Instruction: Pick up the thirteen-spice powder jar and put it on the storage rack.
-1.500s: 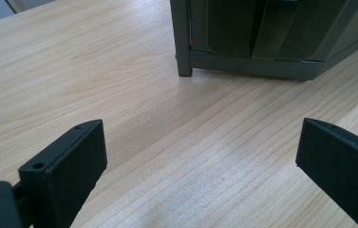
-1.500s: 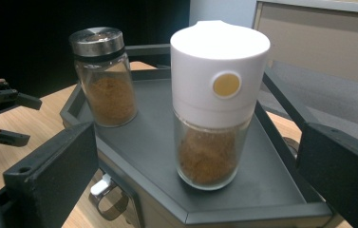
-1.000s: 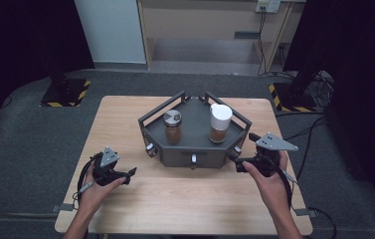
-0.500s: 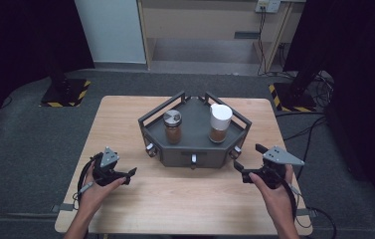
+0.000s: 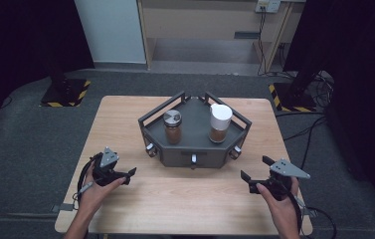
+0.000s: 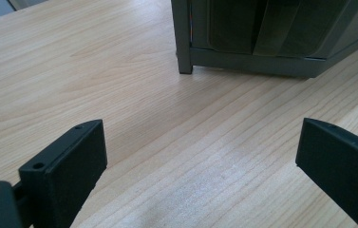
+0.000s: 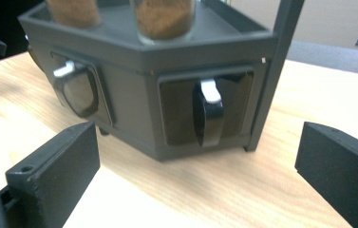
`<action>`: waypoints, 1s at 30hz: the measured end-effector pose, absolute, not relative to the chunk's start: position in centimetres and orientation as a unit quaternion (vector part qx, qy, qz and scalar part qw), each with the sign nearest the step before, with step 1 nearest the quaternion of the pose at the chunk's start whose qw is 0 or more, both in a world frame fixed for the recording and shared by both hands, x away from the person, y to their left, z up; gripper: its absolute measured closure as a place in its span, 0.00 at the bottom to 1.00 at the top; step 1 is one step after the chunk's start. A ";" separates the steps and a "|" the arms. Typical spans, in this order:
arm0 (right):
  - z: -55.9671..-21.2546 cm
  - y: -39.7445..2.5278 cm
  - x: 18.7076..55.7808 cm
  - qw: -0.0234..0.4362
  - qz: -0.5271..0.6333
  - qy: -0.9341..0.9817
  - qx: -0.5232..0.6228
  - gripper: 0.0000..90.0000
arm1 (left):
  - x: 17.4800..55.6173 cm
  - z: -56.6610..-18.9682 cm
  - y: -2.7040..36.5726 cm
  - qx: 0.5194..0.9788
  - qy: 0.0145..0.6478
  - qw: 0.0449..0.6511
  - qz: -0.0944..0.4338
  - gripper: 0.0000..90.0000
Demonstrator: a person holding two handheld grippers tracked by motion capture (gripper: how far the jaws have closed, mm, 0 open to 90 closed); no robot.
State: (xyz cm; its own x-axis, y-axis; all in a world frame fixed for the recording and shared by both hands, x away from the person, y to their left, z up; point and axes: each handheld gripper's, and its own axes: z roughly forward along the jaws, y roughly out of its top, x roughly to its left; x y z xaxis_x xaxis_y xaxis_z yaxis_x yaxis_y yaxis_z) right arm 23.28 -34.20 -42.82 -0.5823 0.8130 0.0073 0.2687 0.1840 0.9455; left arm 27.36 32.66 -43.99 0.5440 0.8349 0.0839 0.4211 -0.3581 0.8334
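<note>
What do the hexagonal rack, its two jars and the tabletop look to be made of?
Rack: matte dark grey, probably plastic or painted metal; flat, even colour. Left jar: clear glass or plastic showing brown powder, with a shiny metallic-looking lid. Right jar: clear body, matte white cap. Table: light wood or wood-look laminate, with visible grain.

A light wooden desk (image 5: 125, 124) carries a dark grey, many-sided rack (image 5: 193, 149) set toward its far middle. The rack stands on short legs directly on the wood, with bare boards in front and to both sides.
</note>
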 end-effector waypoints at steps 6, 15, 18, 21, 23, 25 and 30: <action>-43.9 -35.0 22.8 0.265 0.502 0.732 0.376 0.02 | 27.3 -44.0 32.6 0.782 0.400 0.403 0.257 0.02; -45.2 -35.5 22.3 0.264 0.496 0.723 0.403 0.02 | 27.4 -44.0 32.4 0.785 0.396 0.402 0.257 0.02; -45.2 -35.1 22.1 0.274 0.489 0.724 0.403 0.02 | 27.4 -44.0 32.4 0.784 0.397 0.405 0.254 0.02; -45.3 -35.2 22.1 0.270 0.494 0.720 0.407 0.02 | 27.5 -44.1 32.4 0.784 0.397 0.406 0.253 0.02; -45.4 -35.3 22.1 0.269 0.495 0.720 0.406 0.02 | 27.5 -44.1 32.4 0.784 0.396 0.405 0.252 0.02; -45.4 -35.4 22.1 0.269 0.497 0.719 0.406 0.02 | 27.6 -44.1 32.4 0.785 0.395 0.405 0.253 0.02; -45.6 -35.5 22.0 0.267 0.501 0.714 0.410 0.02 | 27.6 -44.2 32.3 0.785 0.395 0.405 0.251 0.02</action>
State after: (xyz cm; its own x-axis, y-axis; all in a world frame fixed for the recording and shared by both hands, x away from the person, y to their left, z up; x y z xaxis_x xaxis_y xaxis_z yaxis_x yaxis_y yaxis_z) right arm 21.99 -35.46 -45.56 -0.5215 0.8528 0.0290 0.3172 0.1622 0.9344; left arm 27.61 32.27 -44.21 0.5625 0.8235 0.0743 0.4162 -0.3597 0.8351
